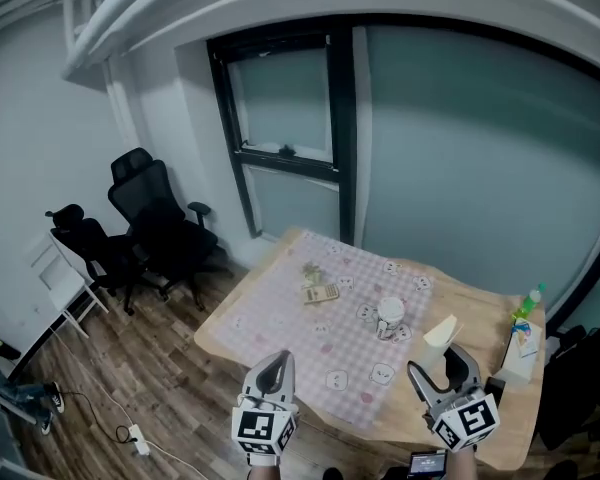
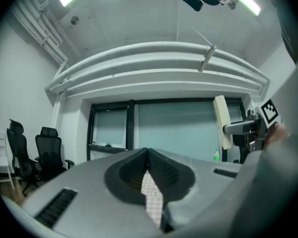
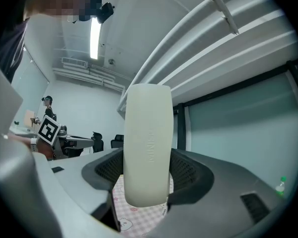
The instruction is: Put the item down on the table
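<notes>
A cream oblong item (image 3: 148,148), smooth and rounded like a flat bar with faint raised lettering, stands upright between the jaws of my right gripper (image 3: 148,175), which is shut on it. In the head view the item (image 1: 442,333) sticks up from the right gripper (image 1: 440,361) above the near right part of the table (image 1: 480,308). My left gripper (image 1: 273,366) hangs over the table's near edge with its jaws closed together and nothing in them. Its own view shows the jaw tips of the left gripper (image 2: 148,155) meeting, with pink checked cloth behind.
A pink checked cloth (image 1: 280,318) covers most of the wooden table. On it lie a small packet (image 1: 320,293) and a white cup (image 1: 390,314). A green-capped bottle (image 1: 527,304) and a carton (image 1: 520,352) stand at the right edge. Black office chairs (image 1: 155,218) stand left.
</notes>
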The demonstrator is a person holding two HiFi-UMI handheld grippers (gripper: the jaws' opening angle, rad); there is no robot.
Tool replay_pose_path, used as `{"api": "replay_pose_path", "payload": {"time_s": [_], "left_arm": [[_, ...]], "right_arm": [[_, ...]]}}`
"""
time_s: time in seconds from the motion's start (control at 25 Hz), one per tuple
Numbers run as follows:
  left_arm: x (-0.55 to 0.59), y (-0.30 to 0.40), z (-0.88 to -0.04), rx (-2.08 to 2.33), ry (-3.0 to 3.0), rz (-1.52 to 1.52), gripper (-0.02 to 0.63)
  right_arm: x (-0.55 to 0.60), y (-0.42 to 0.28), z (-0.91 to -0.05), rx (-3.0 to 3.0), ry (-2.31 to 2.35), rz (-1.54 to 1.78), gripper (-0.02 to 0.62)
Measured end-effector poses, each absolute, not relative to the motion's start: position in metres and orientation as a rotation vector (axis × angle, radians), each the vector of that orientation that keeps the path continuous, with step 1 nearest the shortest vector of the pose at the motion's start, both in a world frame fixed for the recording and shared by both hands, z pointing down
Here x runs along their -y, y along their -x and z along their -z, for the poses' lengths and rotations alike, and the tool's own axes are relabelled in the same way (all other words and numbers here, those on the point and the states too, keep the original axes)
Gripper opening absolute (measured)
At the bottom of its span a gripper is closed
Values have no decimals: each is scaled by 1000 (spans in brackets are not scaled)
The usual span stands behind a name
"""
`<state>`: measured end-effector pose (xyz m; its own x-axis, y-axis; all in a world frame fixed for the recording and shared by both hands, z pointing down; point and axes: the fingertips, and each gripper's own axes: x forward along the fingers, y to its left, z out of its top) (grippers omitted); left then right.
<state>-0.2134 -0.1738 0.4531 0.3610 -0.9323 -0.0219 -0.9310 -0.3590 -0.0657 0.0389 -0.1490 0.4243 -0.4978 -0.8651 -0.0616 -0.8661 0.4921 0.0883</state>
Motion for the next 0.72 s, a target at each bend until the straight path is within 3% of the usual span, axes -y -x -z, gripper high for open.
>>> {"api": "replay_pose_path", "payload": {"time_s": [0.72], "left_arm": [[245,140,-444,-1790,2430,136,0]], "right_arm": [[235,-88,-445,-2712,1424,-82,296]]}}
